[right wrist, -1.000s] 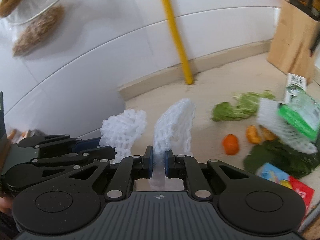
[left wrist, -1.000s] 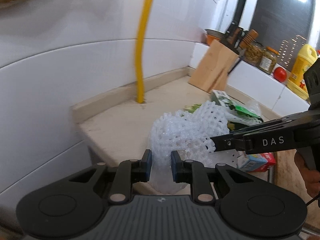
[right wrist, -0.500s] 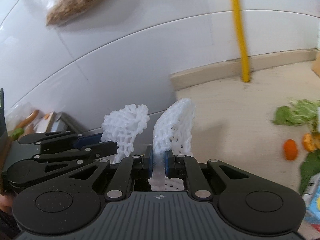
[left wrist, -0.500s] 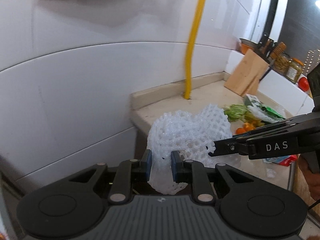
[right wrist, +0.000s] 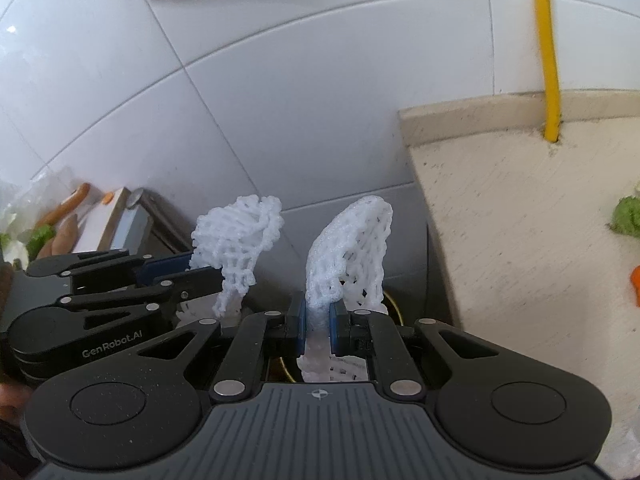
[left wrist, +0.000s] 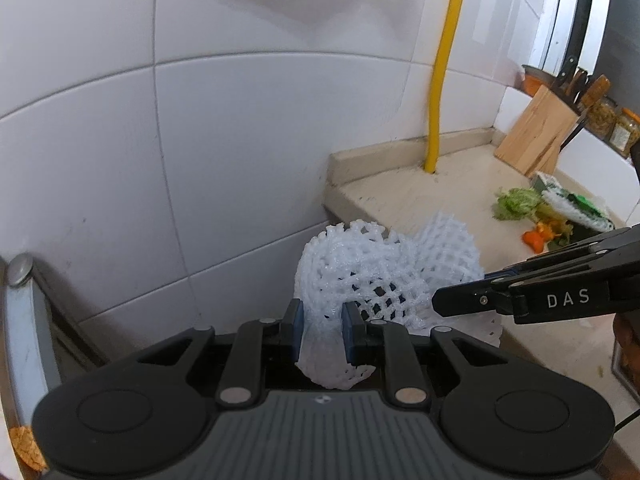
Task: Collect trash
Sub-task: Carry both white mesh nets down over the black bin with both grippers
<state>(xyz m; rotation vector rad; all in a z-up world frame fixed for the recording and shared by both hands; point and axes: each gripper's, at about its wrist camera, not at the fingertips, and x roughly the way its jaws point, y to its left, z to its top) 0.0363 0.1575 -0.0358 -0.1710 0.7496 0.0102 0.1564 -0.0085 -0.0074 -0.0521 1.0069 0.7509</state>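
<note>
My left gripper (left wrist: 322,330) is shut on a white foam fruit net (left wrist: 344,276) and holds it in the air left of the beige counter's end (left wrist: 400,196). My right gripper (right wrist: 318,326) is shut on a second white foam net (right wrist: 352,248). In the left wrist view the right gripper (left wrist: 440,300) comes in from the right, its net (left wrist: 448,248) beside the first. In the right wrist view the left gripper (right wrist: 208,276) sits at the left with its net (right wrist: 236,236). Both nets hang over the dark gap beside the counter.
Green leaves (left wrist: 516,204), orange peel (left wrist: 534,240) and a net with a green wrapper (left wrist: 572,208) lie on the counter. A yellow pipe (left wrist: 440,88) and a wooden knife block (left wrist: 536,136) stand at the back. A metal rack (right wrist: 132,216) with vegetables is at the left.
Both grippers have swung left with their nets, from over the counter to past its left end. The scraps on the counter now lie far to the right.
</note>
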